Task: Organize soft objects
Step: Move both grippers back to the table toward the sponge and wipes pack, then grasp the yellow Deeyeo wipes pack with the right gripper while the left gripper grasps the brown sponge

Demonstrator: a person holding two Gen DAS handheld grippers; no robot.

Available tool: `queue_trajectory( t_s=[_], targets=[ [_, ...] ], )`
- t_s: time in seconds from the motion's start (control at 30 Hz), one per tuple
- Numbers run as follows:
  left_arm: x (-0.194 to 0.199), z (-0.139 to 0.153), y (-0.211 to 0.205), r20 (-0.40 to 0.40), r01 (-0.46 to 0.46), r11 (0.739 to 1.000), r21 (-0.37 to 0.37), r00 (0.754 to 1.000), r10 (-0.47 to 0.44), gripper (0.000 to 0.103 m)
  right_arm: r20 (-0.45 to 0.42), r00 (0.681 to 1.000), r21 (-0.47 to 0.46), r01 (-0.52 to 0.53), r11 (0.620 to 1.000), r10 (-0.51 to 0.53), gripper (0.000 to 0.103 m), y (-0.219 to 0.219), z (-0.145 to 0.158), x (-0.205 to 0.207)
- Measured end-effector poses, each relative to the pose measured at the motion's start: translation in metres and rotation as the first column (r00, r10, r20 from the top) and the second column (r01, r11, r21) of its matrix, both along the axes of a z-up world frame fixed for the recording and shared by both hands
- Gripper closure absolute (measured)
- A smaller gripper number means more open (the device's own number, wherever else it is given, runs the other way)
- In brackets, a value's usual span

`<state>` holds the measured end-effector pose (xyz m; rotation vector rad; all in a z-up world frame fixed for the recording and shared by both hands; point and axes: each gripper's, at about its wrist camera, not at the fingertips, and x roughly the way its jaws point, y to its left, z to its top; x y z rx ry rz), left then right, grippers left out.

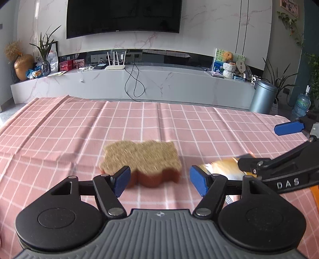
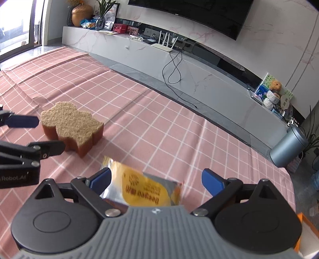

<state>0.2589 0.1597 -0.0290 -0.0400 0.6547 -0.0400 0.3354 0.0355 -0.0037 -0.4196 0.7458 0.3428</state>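
Currently my left gripper (image 1: 159, 180) is spread wide, its blue pads on either side of the near end of the sponge (image 1: 140, 162) and clear of it on the right; whether the left pad touches cannot be determined. My right gripper (image 2: 157, 179) is also wide open, with the snack packet (image 2: 144, 188) lying between its fingers, against the left pad and apart from the right one. The sponge is a thick block with a wavy outline, a coarse tan scouring top and a reddish-brown foam body. The packet is flat, glossy silver and yellow film with a crimped edge. Both items rest on the tablecloth (image 1: 179, 123), a creased pink fabric with a white grid. Beyond stand a grey marble-patterned TV console (image 1: 159, 81) and a wall-mounted television (image 1: 123, 18).
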Motion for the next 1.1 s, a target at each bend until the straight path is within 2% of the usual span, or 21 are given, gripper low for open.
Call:
queue_trajectory(
  t_s=[0.13,0.2,0.27,0.37,0.43,0.5,0.53,0.67,0.7,0.77,0.8,0.83,0.93,0.97,1.0,1.07,1.1],
  targets=[
    [0.027,-0.004,0.004,-0.021,0.034,0.998,0.056,0.999,-0.033,0.015,-0.027,0.999,-0.019,-0.024,1.000,0.023,0.007,0.015,-0.009,0.016],
    [0.038,-0.005,0.011,-0.017,0.018,0.997,0.076,1.000,-0.017,0.015,-0.035,0.999,-0.018,-0.023,1.000,0.022,0.007,0.017,-0.013,0.021],
    [0.048,-0.005,0.022,-0.023,-0.014,0.999,0.042,1.000,0.015,0.015,-0.056,0.998,-0.007,-0.014,1.000,0.014,0.007,0.018,-0.017,0.027],
    [0.061,-0.009,0.037,-0.073,-0.048,0.999,-0.023,0.996,0.046,0.015,-0.096,0.995,-0.003,-0.013,1.000,0.013,0.008,0.019,-0.026,0.032],
    [0.064,-0.014,0.040,-0.105,-0.056,0.998,-0.036,0.993,0.052,0.015,-0.116,0.993,-0.011,-0.024,1.000,0.022,0.011,0.020,-0.031,0.032],
    [0.062,-0.018,0.040,-0.104,-0.063,0.997,-0.042,0.993,0.058,0.016,-0.151,0.988,0.007,-0.028,1.000,0.029,0.017,0.018,-0.036,0.032],
    [0.060,-0.018,0.041,-0.103,-0.067,0.997,-0.049,0.993,0.061,0.020,-0.165,0.986,0.025,-0.021,0.999,0.025,0.020,0.015,-0.037,0.031],
    [0.054,-0.015,0.037,-0.118,-0.071,0.997,-0.042,0.991,0.066,0.024,-0.217,0.976,0.090,0.002,0.996,0.017,0.047,0.010,-0.034,0.026],
    [0.052,-0.013,0.035,-0.124,-0.074,0.997,-0.037,0.990,0.069,0.026,-0.215,0.976,0.093,-0.011,0.996,0.030,0.061,0.011,-0.033,0.021],
    [0.047,-0.010,0.034,-0.138,-0.084,0.996,-0.034,0.987,0.079,0.037,-0.195,0.979,0.072,-0.041,0.997,0.055,0.073,0.016,-0.030,0.009],
    [0.043,-0.009,0.034,-0.145,-0.089,0.995,-0.036,0.986,0.083,0.039,-0.187,0.980,0.064,-0.055,0.996,0.066,0.086,0.018,-0.029,0.004],
    [0.038,-0.008,0.033,-0.149,-0.094,0.995,-0.036,0.985,0.087,0.047,-0.188,0.979,0.068,-0.063,0.996,0.075,0.091,0.018,-0.029,-0.001],
    [0.022,-0.004,0.030,-0.162,-0.107,0.993,-0.039,0.982,0.100,0.066,-0.198,0.978,0.088,-0.056,0.995,0.073,0.097,0.013,-0.026,-0.014],
    [0.016,-0.003,0.029,-0.159,-0.108,0.993,-0.040,0.982,0.100,0.078,-0.202,0.977,0.096,-0.053,0.994,0.072,0.098,0.012,-0.026,-0.018],
    [0.011,-0.002,0.027,-0.161,-0.106,0.993,-0.041,0.982,0.099,0.080,-0.202,0.977,0.099,-0.050,0.994,0.069,0.099,0.009,-0.025,-0.024],
    [0.001,0.000,0.024,-0.163,-0.102,0.994,-0.049,0.982,0.092,0.094,-0.206,0.976,0.104,-0.044,0.994,0.065,0.101,0.004,-0.023,-0.034],
    [-0.002,-0.001,0.022,-0.172,-0.090,0.994,-0.066,0.982,0.078,0.096,-0.210,0.976,0.109,-0.039,0.993,0.062,0.102,0.001,-0.022,-0.039]
  ],
)
